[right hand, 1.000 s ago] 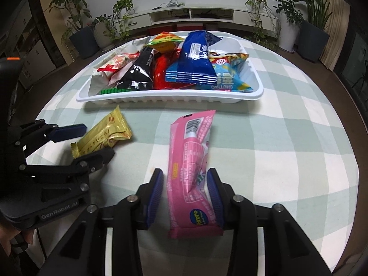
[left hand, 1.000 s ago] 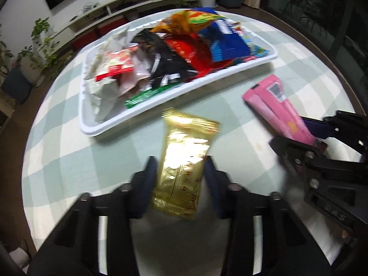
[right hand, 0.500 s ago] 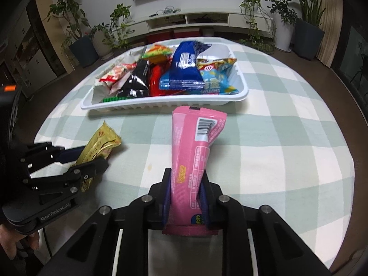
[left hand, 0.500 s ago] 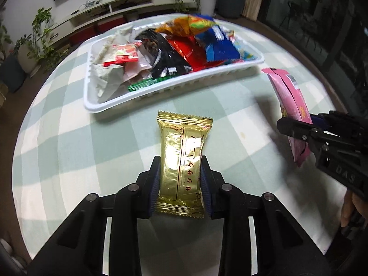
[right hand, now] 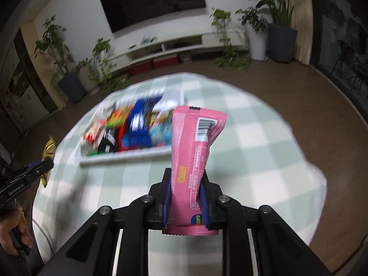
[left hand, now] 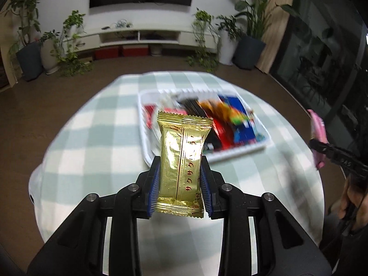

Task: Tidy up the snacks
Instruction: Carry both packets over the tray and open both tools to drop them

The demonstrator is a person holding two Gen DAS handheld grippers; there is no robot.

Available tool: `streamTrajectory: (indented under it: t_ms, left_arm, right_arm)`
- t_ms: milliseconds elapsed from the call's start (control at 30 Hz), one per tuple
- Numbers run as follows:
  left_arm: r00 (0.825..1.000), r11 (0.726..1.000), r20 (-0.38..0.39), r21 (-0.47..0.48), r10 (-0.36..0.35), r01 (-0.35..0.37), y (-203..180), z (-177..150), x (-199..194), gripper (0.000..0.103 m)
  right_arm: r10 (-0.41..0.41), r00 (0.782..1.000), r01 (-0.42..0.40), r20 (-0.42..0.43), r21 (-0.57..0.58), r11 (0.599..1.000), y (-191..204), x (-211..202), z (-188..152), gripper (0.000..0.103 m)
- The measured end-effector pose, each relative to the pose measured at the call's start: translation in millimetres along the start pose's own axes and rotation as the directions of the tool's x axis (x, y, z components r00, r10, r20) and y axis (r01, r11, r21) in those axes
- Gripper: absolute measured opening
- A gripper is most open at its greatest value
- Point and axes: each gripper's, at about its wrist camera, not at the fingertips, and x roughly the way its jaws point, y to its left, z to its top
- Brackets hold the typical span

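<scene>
The landmark is the white rectangular plastic tray [left hand: 147,147], which sits on the round table covered with a pale green and white checked cloth [left hand: 96,119]. The tray is filled with mixed snack packets in red, black, orange and blue wrappers [left hand: 225,119]; motion blur prevents reading them individually.

Left of the tray and on its near side, the left gripper [left hand: 179,185] is clamped on a gold foil snack packet with red Japanese lettering [left hand: 181,161]. The blue-padded fingers [left hand: 154,186] press both long edges of the packet's lower half. The packet is raised clear of the cloth, and its upper crimped end overlaps the near left corner of the tray in the left wrist view. In the right wrist view the same gold packet [right hand: 48,148] appears at the far left, beyond the left end of the tray.

On the near side of the tray toward its right end, the right gripper [right hand: 185,203] is clamped on a long pink plastic snack packet with a barcode label [right hand: 195,151]. Its fingers [right hand: 203,203] squeeze the packet's lower portion. The packet stands nearly upright, leaning slightly right, clear of the cloth, and its top overlaps the right end of the tray in that view. The left wrist view shows the pink packet [left hand: 318,133] well to the right of the tray.
</scene>
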Motion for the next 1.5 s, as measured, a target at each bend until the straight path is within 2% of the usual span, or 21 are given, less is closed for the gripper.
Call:
streamTrajectory:
  t_ms: [100, 200, 333, 400, 533, 767, 1267, 1300, 1400, 1500]
  left_arm:
    - [1.0, 1.0, 0.015, 0.005, 0.01, -0.01, 2, 20, 2, 0.029]
    - [1.0, 1.0, 0.029, 0.012, 0.004, -0.004, -2, 45, 11, 0.029]
    - [1.0, 1.0, 0.018, 0.029, -0.009, 0.008, -16, 70, 37, 0.029]
    - [1.0, 1.0, 0.0, 0.028, -0.013, 0.013, -20, 77, 57, 0.029]
    - [0.999, 1.0, -0.044, 0.018, -0.004, 0.005, -20, 79, 95, 0.029]
    - [0.995, 0.999, -0.096, 0.028, 0.022, -0.02, -17, 70, 144, 0.029]
    - [0.994, 0.995, -0.078, 0.068, 0.072, -0.067, -22, 70, 166, 0.03]
    - [0.994, 0.995, -0.078, 0.066, 0.074, -0.069, -21, 70, 167, 0.032]
    - [0.993, 0.995, -0.078, 0.053, 0.088, -0.084, -18, 70, 168, 0.045]
    - [0.994, 0.996, -0.07, 0.037, 0.087, -0.085, -14, 70, 167, 0.049]
  right_arm:
    - [0.016, 0.999, -0.014, 0.044, -0.032, 0.999, 9, -3, 27, 0.023]
    - [0.058, 0.996, -0.05, 0.068, -0.109, 0.993, 36, 4, 51, 0.023]
    - [0.118, 0.993, -0.114, 0.013, -0.184, 0.976, 76, 42, 79, 0.023]
    - [0.115, 0.993, -0.119, -0.03, -0.214, 0.97, 89, 63, 84, 0.023]
    - [0.094, 0.989, -0.12, -0.117, -0.244, 0.962, 108, 109, 88, 0.023]
    - [0.052, 0.984, -0.097, -0.168, -0.267, 0.959, 116, 156, 93, 0.023]
    - [0.044, 0.984, -0.091, -0.171, -0.277, 0.957, 121, 173, 90, 0.026]
    - [0.047, 0.984, -0.093, -0.171, -0.272, 0.958, 121, 173, 90, 0.029]
    - [0.046, 0.985, -0.09, -0.168, -0.268, 0.959, 121, 171, 91, 0.033]
    - [0.038, 0.986, -0.081, -0.16, -0.271, 0.959, 121, 168, 90, 0.042]
